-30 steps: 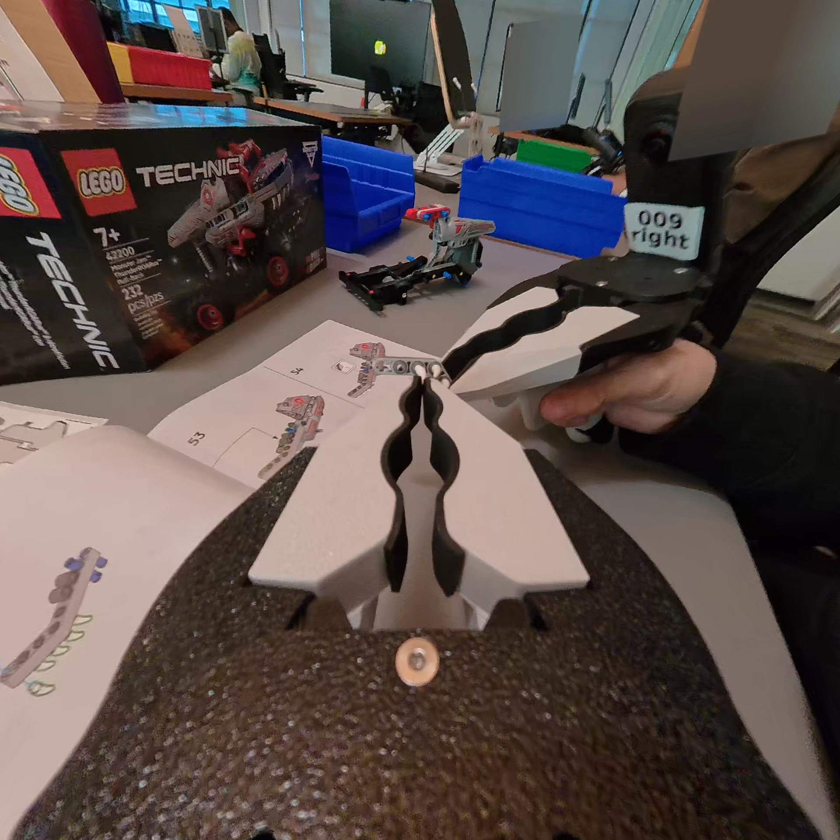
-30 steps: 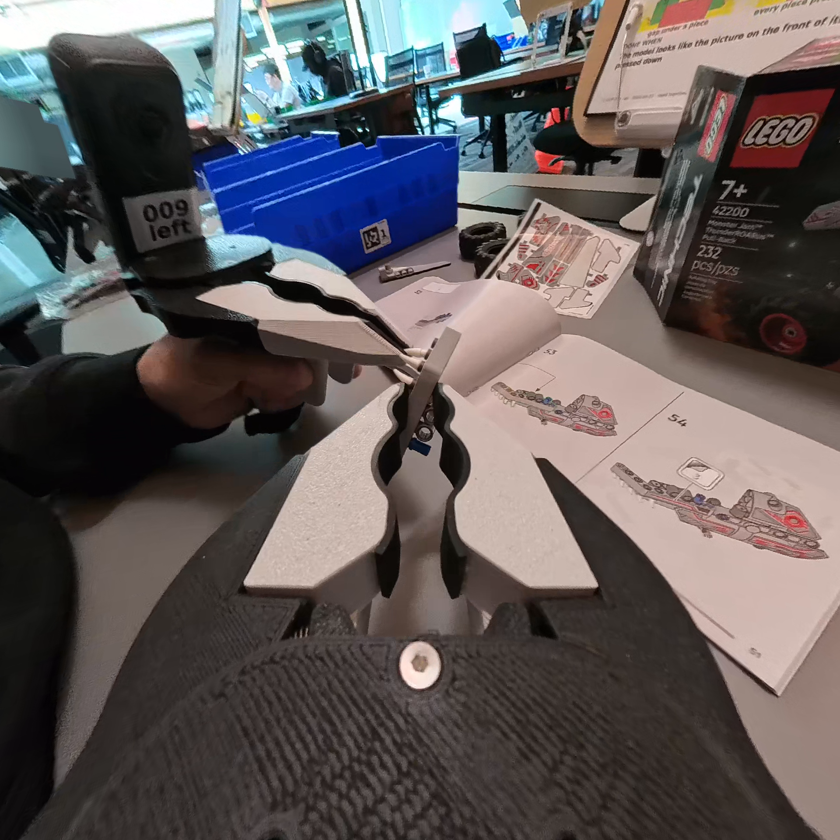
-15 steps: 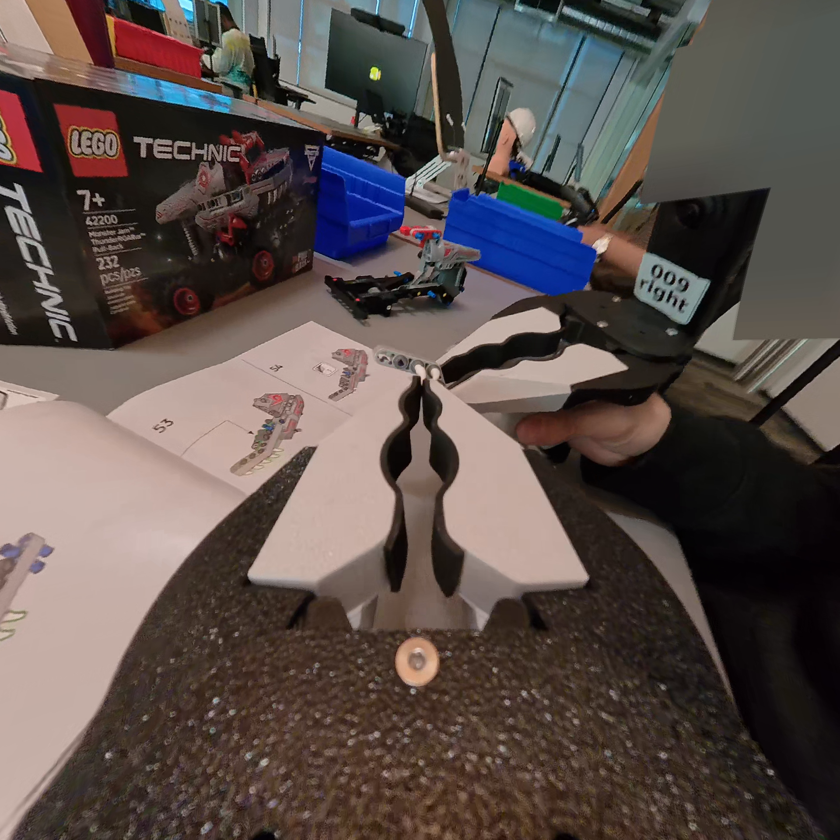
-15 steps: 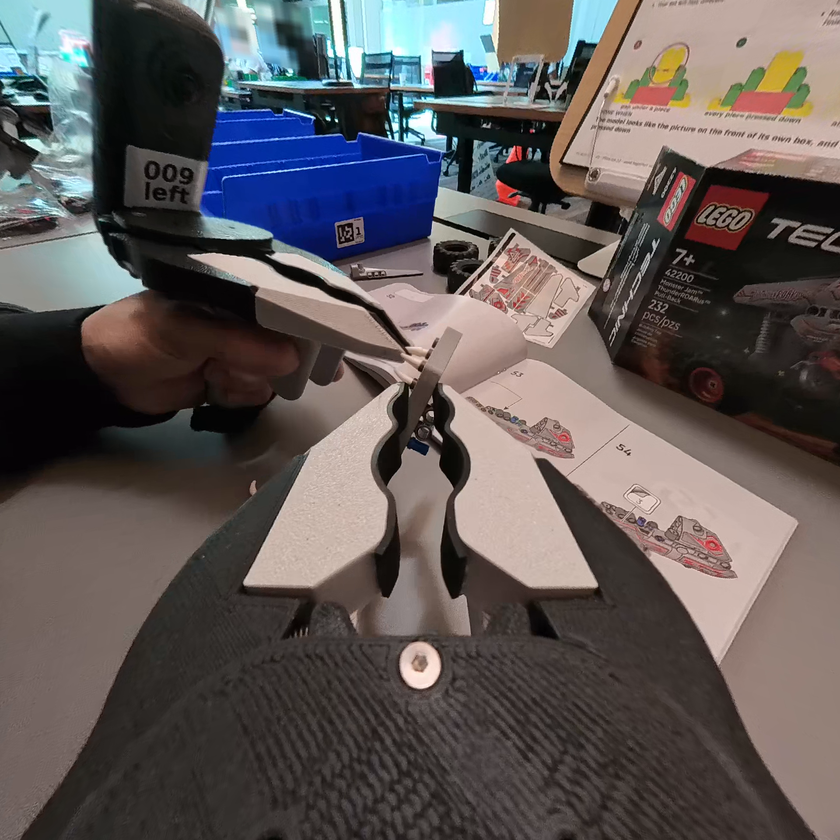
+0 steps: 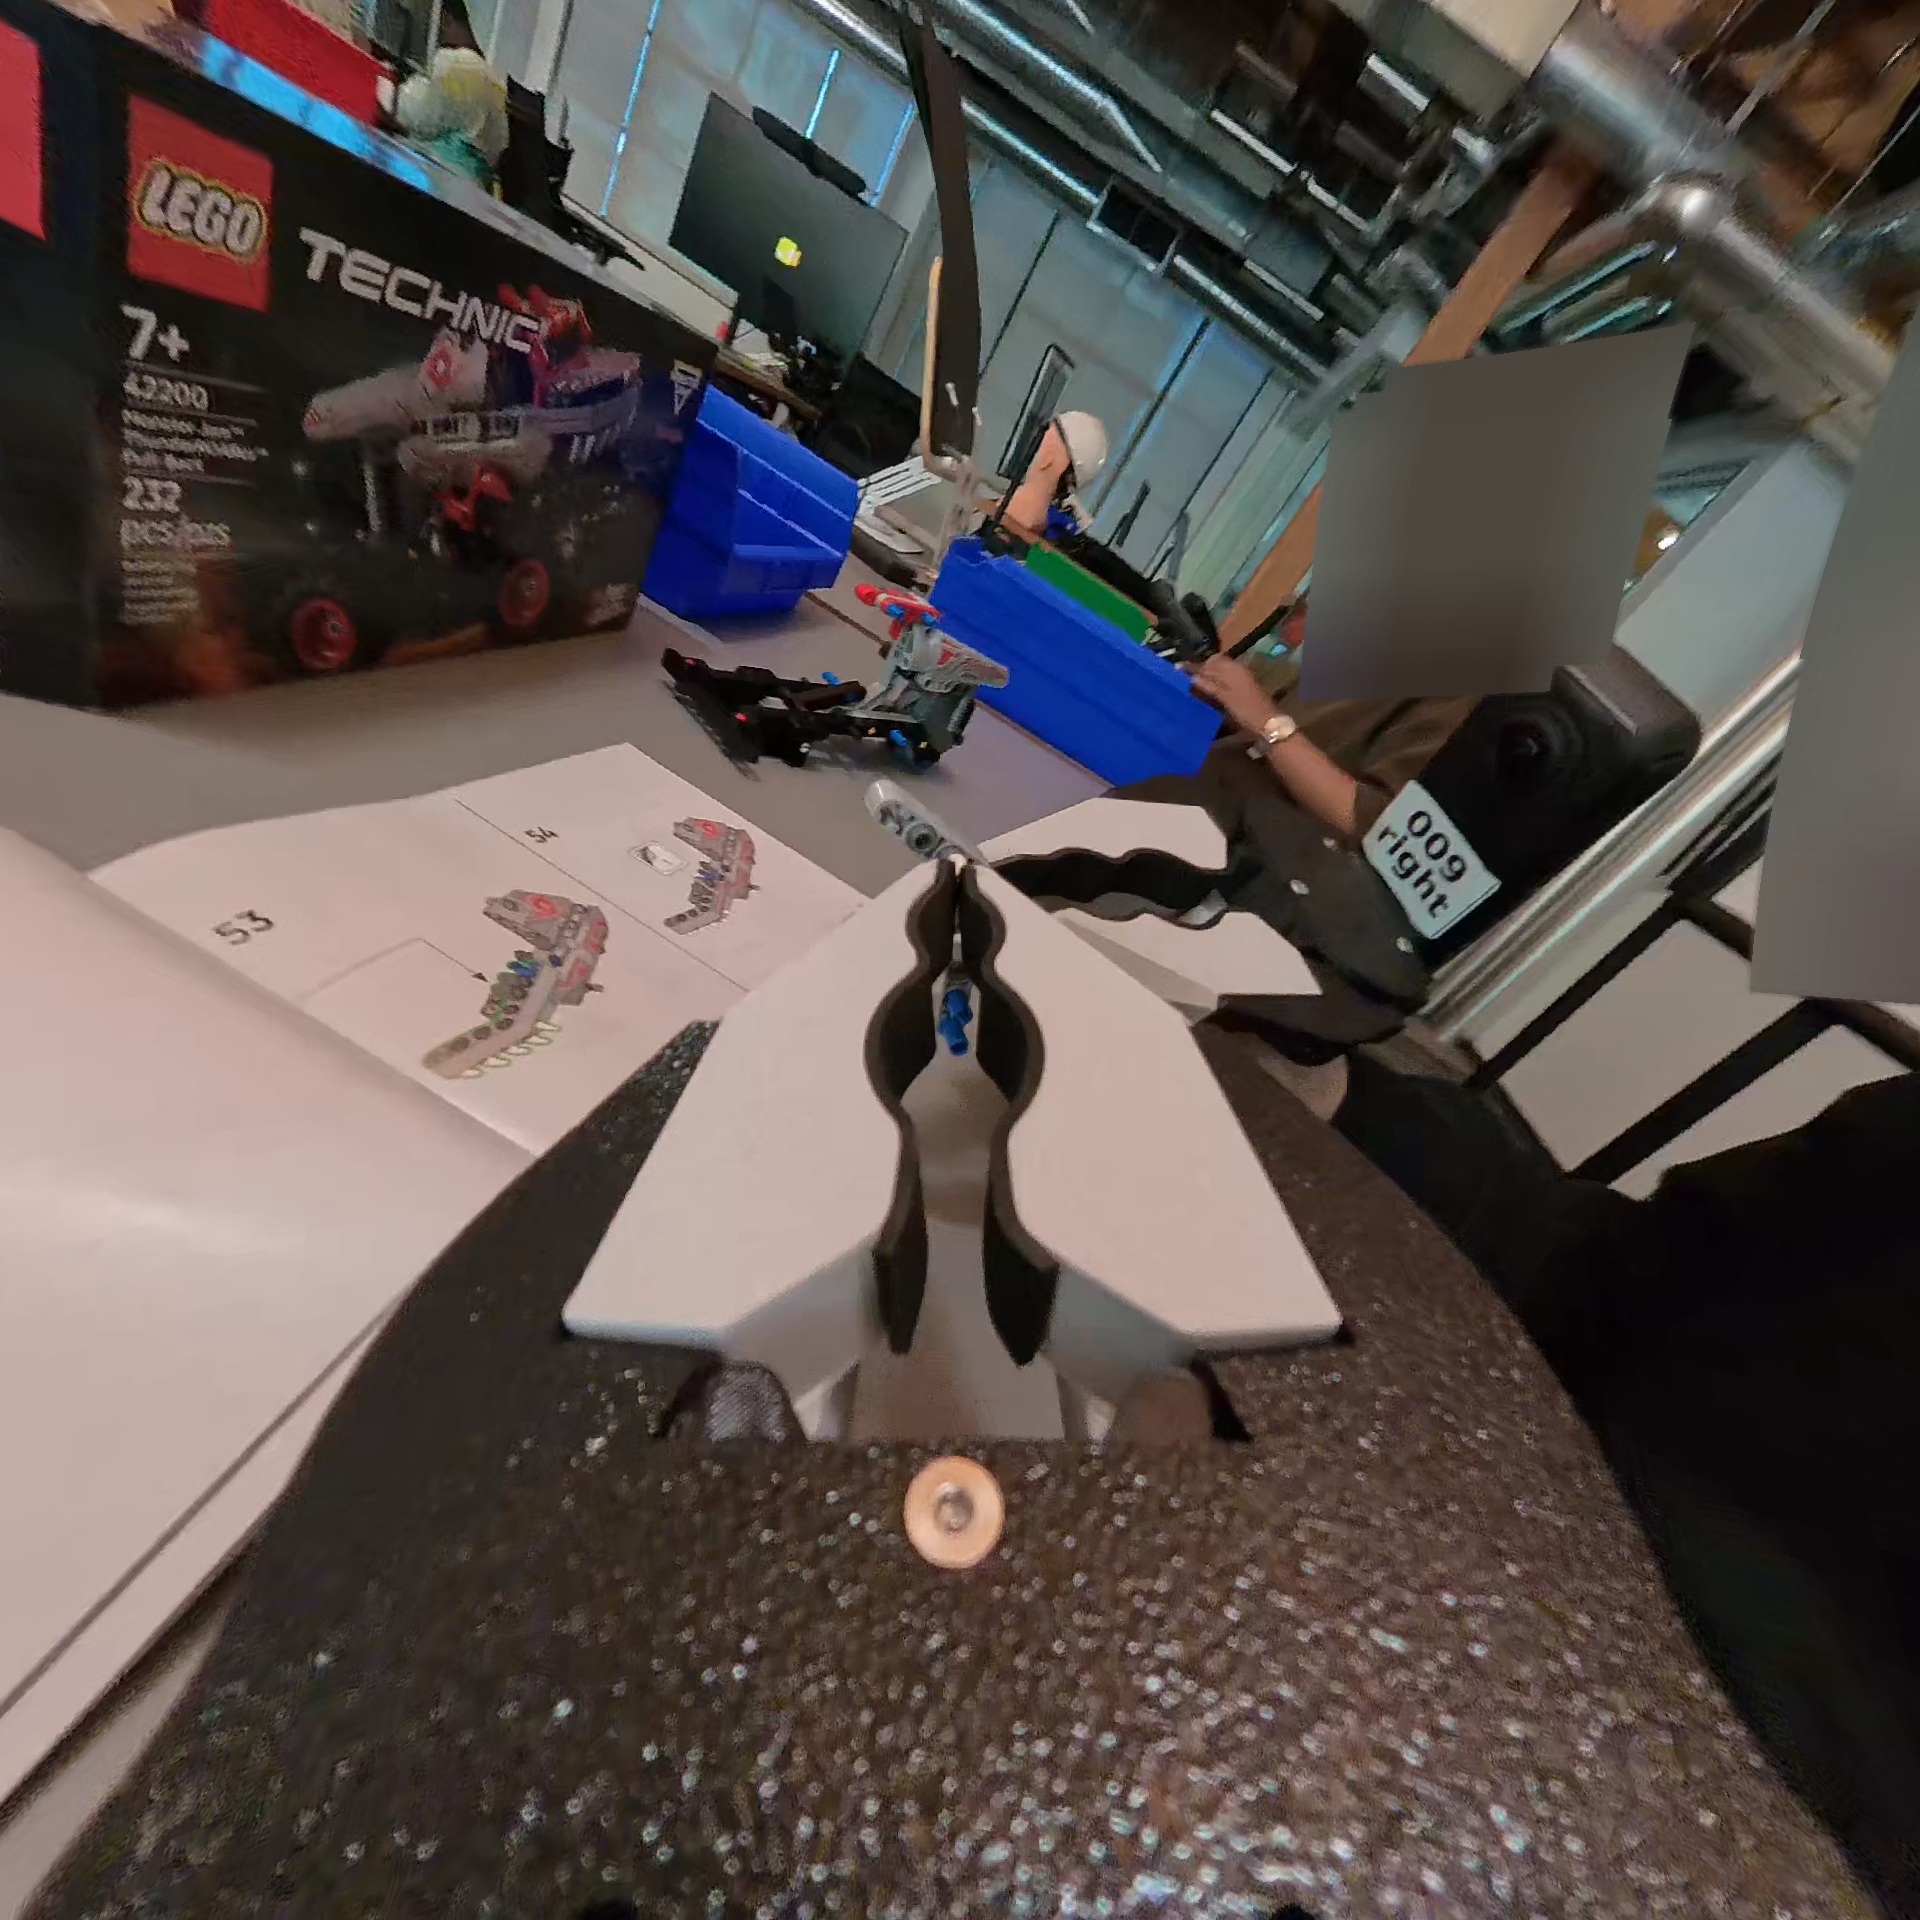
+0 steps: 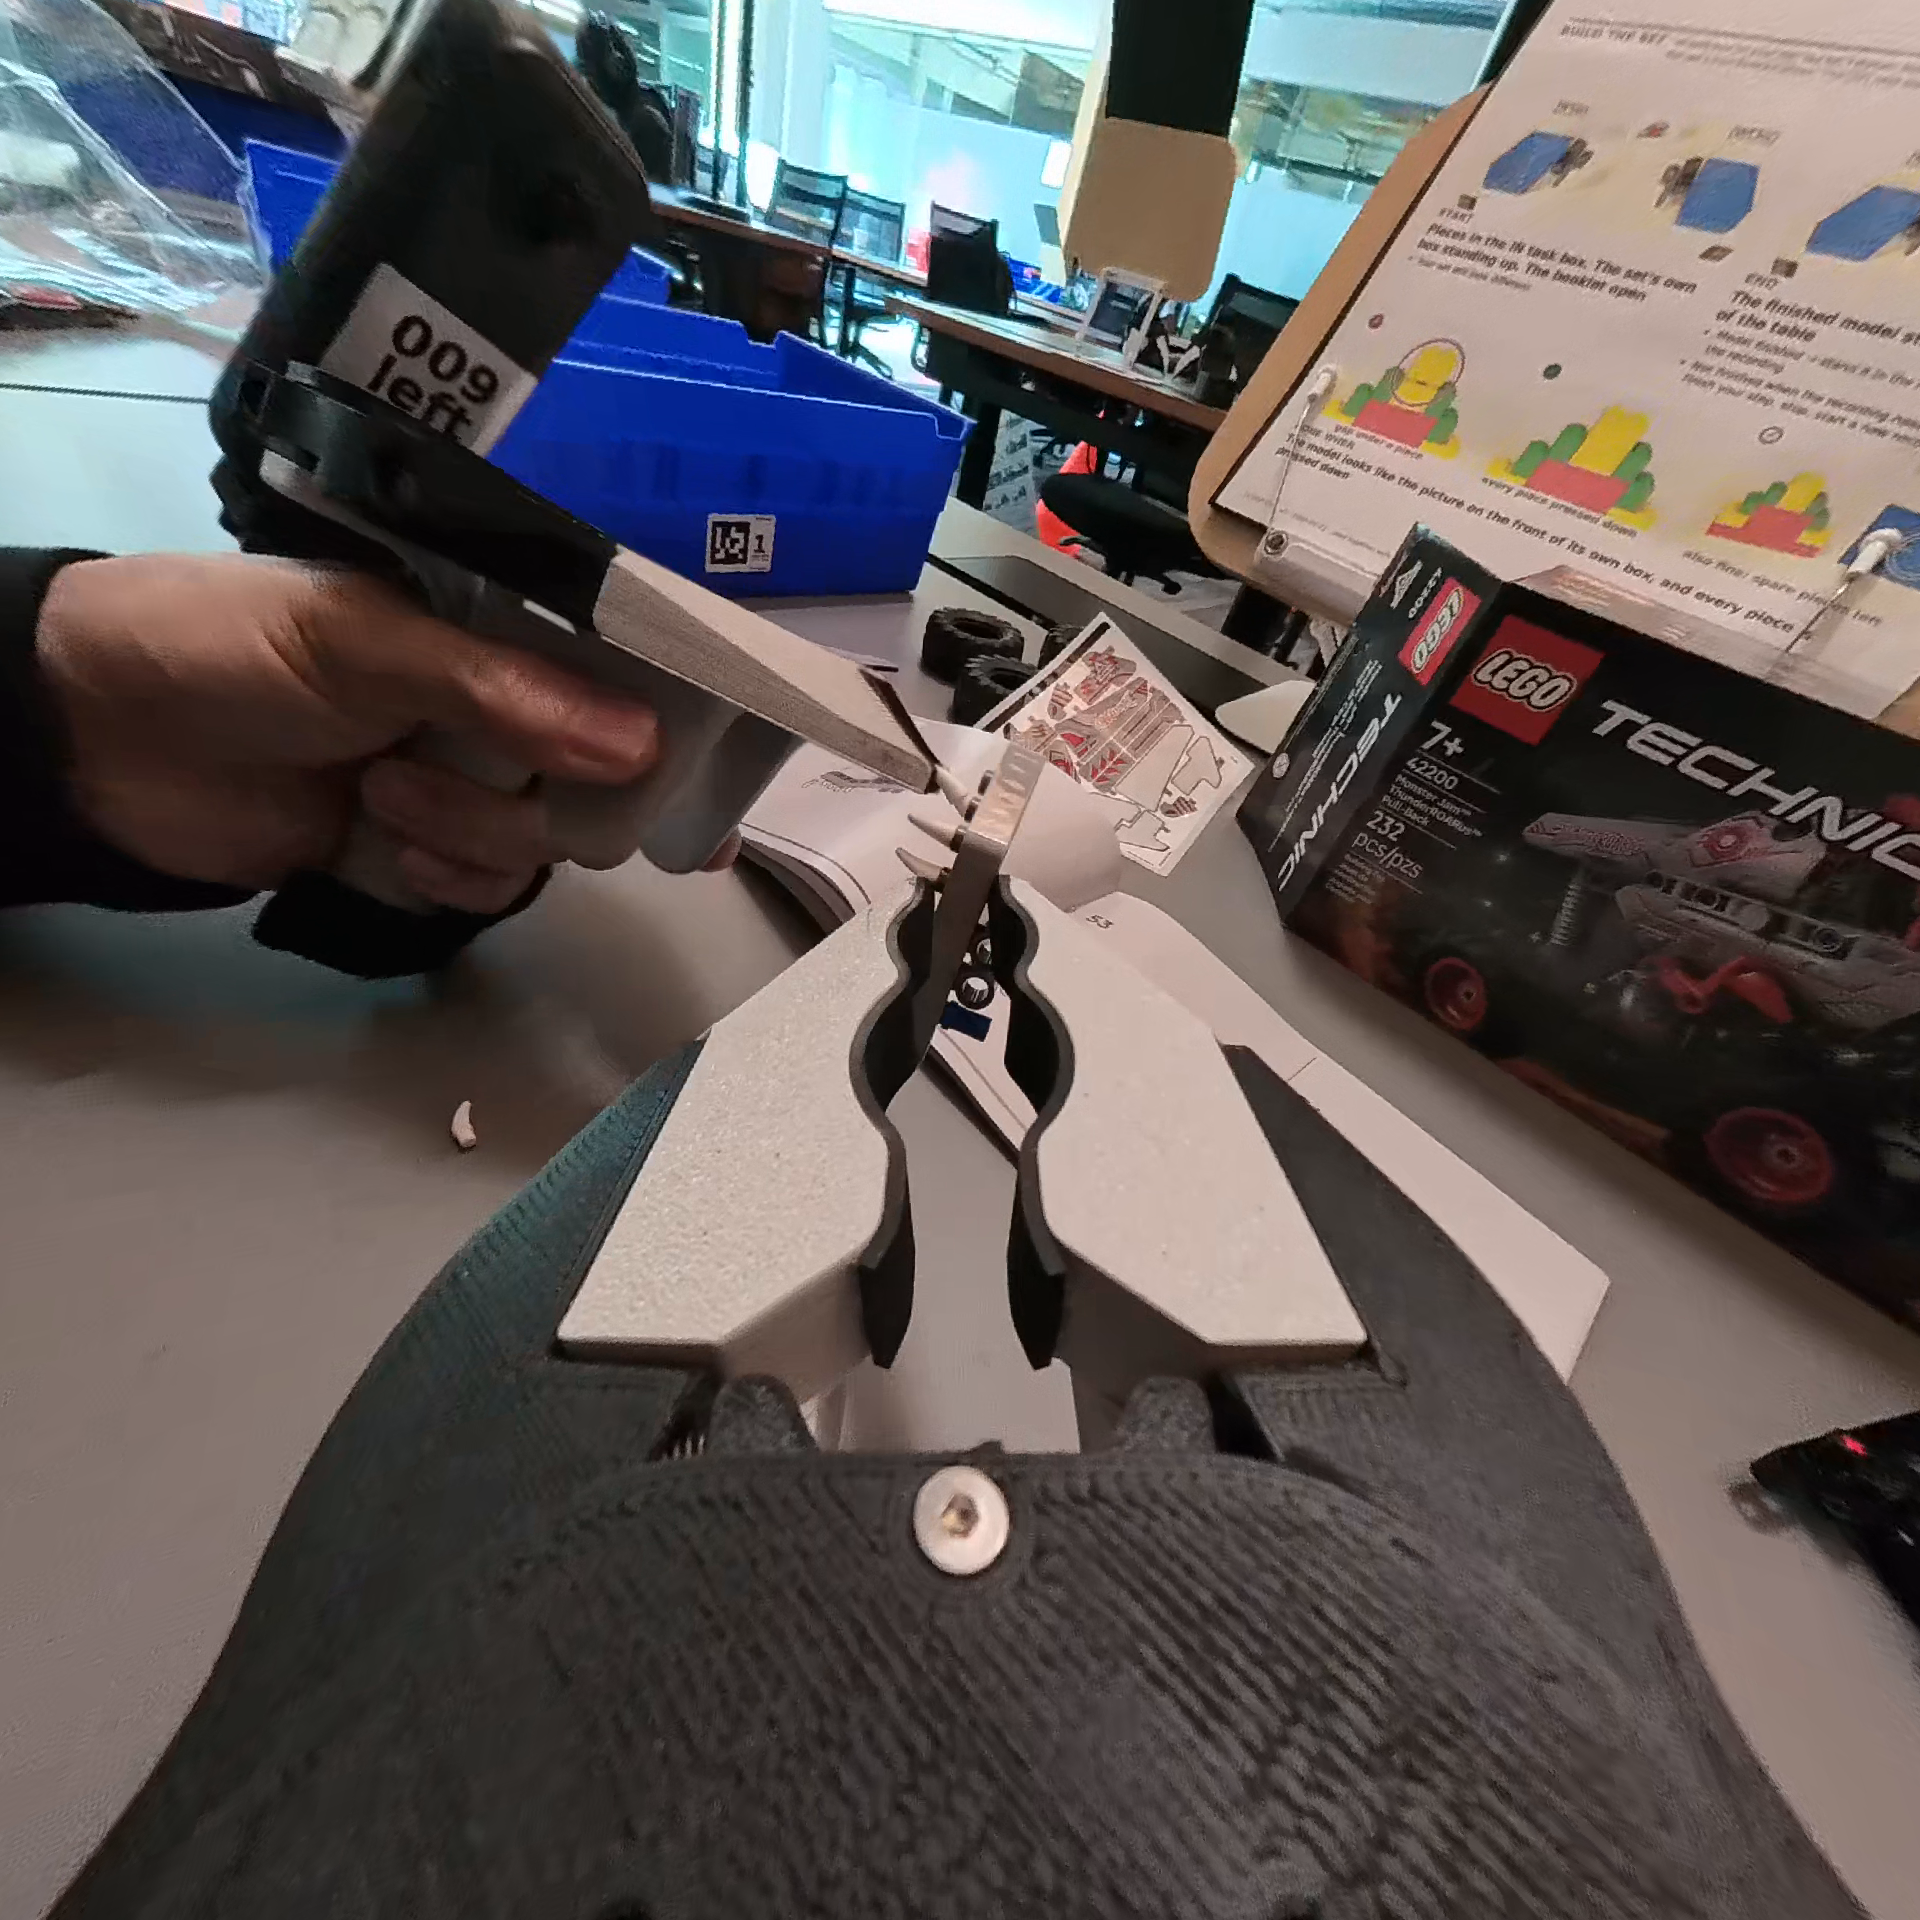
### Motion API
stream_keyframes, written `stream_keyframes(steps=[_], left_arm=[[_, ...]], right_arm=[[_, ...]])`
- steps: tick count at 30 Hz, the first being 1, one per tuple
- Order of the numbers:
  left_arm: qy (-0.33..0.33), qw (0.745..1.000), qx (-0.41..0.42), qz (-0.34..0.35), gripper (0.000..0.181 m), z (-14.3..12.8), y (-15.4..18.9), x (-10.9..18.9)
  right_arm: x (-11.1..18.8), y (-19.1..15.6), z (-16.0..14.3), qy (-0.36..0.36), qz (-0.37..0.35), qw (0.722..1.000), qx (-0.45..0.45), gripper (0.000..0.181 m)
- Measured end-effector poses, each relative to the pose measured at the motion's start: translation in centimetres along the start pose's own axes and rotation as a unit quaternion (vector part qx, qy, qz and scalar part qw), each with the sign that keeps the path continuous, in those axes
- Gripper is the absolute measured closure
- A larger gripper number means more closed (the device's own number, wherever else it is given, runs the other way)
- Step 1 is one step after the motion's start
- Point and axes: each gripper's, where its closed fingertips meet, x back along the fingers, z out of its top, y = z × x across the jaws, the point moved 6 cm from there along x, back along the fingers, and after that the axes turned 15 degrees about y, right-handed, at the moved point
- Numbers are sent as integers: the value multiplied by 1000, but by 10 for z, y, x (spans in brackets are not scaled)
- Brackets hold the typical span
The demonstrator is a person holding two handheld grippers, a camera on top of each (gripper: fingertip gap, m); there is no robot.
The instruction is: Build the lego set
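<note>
My right gripper (image 6: pixel 956 899) is shut on a grey Lego beam (image 6: pixel 1000 795) that stands up between its fingers, with white teeth (image 6: pixel 928 826) along its left edge. My left gripper (image 5: pixel 956 871) is shut, with a small white tooth (image 5: pixel 950 862) at its tip, pressed against that beam (image 5: pixel 914 826). In the right wrist view the left gripper (image 6: pixel 928 774) comes in from the left, held by a hand, and its tip meets the beam's top tooth. A blue pin (image 5: pixel 951 1010) shows between my left fingers.
The open instruction booklet (image 5: pixel 468 914) lies under both grippers. The black Lego box (image 6: pixel 1610 883) stands to the right. A partly built chassis (image 5: pixel 831 707), blue bins (image 6: pixel 727 468), tyres (image 6: pixel 971 649) and a sticker sheet (image 6: pixel 1122 748) lie beyond. A loose white tooth (image 6: pixel 464 1124) lies on the table. Less than 4 cm separates the two grippers' tips.
Both grippers have tilted and lifted a little, tips still together at the beam. The left gripper now shows edge-on in the right wrist view. A loose tooth on the table has come into view.
</note>
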Motion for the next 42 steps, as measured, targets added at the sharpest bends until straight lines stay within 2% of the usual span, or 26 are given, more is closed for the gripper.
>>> stream_keyframes(steps=[1, 9, 19, 25, 29, 32, 38, 42], left_arm=[[-2, 1000, -12, 4, 181, 0, 0, 0], [-23, 994, -100, 25, 181, 0, 1, -1], [-43, 975, -214, 39, 181, -1, 4, -2], [-37, 970, -236, 41, 181, 0, 6, -2], [-9, 982, -188, 18, 181, 4, 9, -2], [-11, 977, -210, 14, 181, 5, 10, -1], [-39, 961, -270, 31, 181, 3, 11, -2], [-54, 957, -282, 33, 181, 1, 10, -2]], right_arm=[[0, 0, 0, -1, 0, 1000, -1, 172], [-2, 2, -3, -14, 1, 1000, -12, 172], [-2, 1, -3, -31, -10, 996, -78, 172], [-2, 1, 0, -27, -12, 986, -164, 172], [-1, 2, 4, 15, -1, 969, -248, 172], [-1, 2, 4, 27, 1, 959, -281, 172], [-1, 1, 4, -3, -12, 975, -222, 171], [-2, 0, 4, -15, -21, 981, -192, 171]])
